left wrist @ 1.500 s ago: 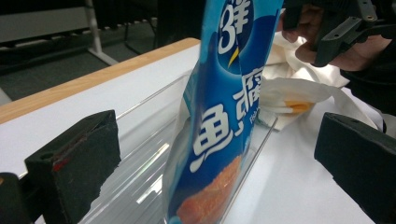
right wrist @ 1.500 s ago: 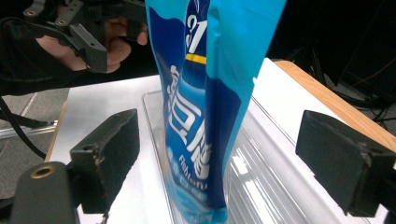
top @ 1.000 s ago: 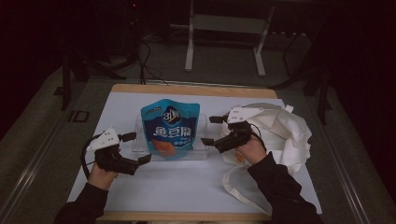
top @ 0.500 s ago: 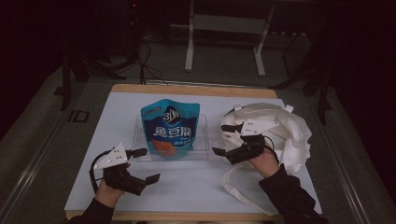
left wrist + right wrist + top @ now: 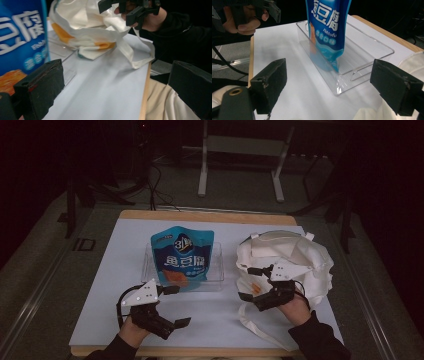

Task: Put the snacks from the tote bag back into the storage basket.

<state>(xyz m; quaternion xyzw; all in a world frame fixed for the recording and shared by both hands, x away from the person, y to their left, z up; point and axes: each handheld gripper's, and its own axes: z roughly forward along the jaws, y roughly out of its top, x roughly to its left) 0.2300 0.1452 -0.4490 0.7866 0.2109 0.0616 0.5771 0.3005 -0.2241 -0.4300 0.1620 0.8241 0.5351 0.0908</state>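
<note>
A blue snack bag (image 5: 182,255) stands upright in a clear plastic tray (image 5: 215,282) at the table's middle. A crumpled white cloth tote bag (image 5: 295,255) lies to its right. My left gripper (image 5: 180,306) hovers open near the front edge, just in front of the tray's left end, with nothing between its jaws. My right gripper (image 5: 246,283) is open over the tote's front left part, pointing at the tray. In the left gripper view the gripper (image 5: 116,90) faces the tote (image 5: 85,27), with the bag (image 5: 20,37) at left. In the right gripper view the gripper (image 5: 332,87) frames the tray (image 5: 372,47) and bag (image 5: 327,27).
A white sheet (image 5: 125,250) covers the table, with a wooden rim (image 5: 200,215) along the far side. Behind the table, metal stand legs (image 5: 202,175) rise from a dark floor. The tote's strap (image 5: 250,322) loops toward the front edge.
Both grippers have drawn back from the tray toward the front edge. The left one also shifted right. The bag and tray have not moved.
</note>
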